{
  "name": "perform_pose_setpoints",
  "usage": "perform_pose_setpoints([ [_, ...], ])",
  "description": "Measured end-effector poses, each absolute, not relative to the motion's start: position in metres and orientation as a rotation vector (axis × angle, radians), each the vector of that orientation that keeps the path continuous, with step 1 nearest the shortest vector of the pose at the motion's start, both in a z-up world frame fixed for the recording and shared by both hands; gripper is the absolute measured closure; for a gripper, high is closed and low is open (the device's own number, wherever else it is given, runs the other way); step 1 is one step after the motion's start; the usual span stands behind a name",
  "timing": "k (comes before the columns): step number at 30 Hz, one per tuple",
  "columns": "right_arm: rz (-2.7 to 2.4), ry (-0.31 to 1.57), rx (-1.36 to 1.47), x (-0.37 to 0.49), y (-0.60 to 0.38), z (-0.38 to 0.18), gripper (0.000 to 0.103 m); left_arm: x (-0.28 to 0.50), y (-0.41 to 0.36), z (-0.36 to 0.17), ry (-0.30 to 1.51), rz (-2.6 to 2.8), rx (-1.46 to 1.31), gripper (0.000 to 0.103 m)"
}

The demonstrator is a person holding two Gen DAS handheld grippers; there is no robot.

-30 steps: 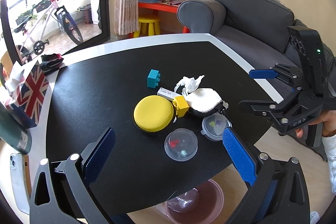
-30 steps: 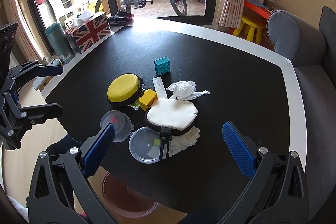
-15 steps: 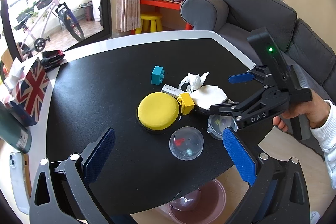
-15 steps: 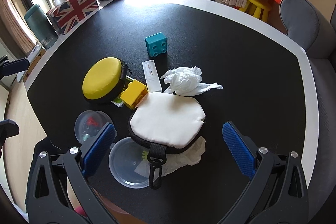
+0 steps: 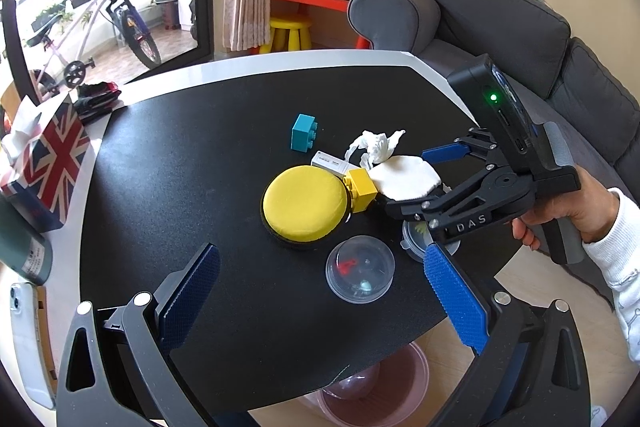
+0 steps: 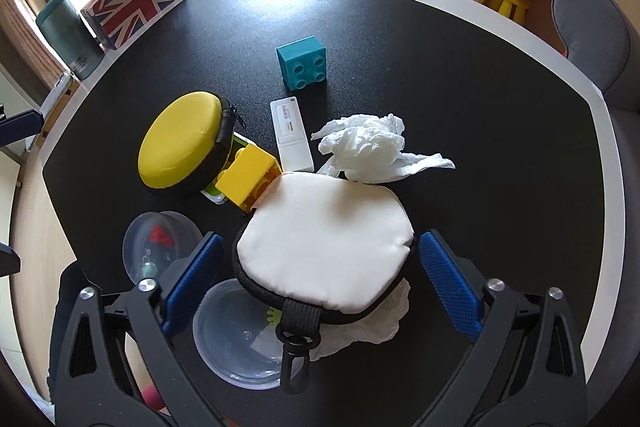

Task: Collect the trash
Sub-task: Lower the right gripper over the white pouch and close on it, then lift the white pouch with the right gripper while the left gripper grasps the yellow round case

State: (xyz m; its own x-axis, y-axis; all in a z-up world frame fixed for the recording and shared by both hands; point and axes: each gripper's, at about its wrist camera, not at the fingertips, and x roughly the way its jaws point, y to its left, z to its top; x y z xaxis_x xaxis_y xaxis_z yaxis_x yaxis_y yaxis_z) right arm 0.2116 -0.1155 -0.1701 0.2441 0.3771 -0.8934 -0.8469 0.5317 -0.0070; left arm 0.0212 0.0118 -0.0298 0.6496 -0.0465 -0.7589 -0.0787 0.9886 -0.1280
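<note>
A crumpled white tissue (image 6: 368, 143) lies on the black table (image 6: 460, 75), just beyond a white zip pouch (image 6: 324, 247). Another tissue (image 6: 380, 323) pokes out from under the pouch's near edge. My right gripper (image 6: 320, 279) points down over the pouch. Its jaws are closing with the pouch between the blue pads, and a small gap shows on each side. In the left wrist view the right gripper (image 5: 416, 179), held by a hand, straddles the pouch (image 5: 404, 175). My left gripper (image 5: 320, 293) stands open at the table's near edge, holding nothing.
A yellow round pouch (image 6: 180, 143), yellow brick (image 6: 244, 175), teal brick (image 6: 304, 67), white stick (image 6: 290, 131) and two clear capsules (image 6: 160, 247) (image 6: 236, 339) crowd the pouch. A flag tissue box (image 5: 44, 163) stands at the left. A pink bin (image 5: 380, 387) sits below the table edge.
The right gripper has come down and in over the white pouch, and its jaws have narrowed around it. The left gripper has stayed put.
</note>
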Motion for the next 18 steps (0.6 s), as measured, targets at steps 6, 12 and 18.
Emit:
perform_pose_setpoints([
  [6,0.906,0.975,-0.546,0.209,-0.120,-0.165,0.018,0.024,0.011,-0.031,0.865,0.018,-0.155,0.006],
  [12,0.915,0.935,-0.513,0.204,-0.131,-0.151,0.018,0.028,0.011,-0.031,0.865,0.021,-0.144,0.006],
  [18,0.921,0.899,-0.470,0.198,-0.143,-0.132,0.018,0.040,0.011,-0.030,0.871,0.023,-0.133,0.006],
])
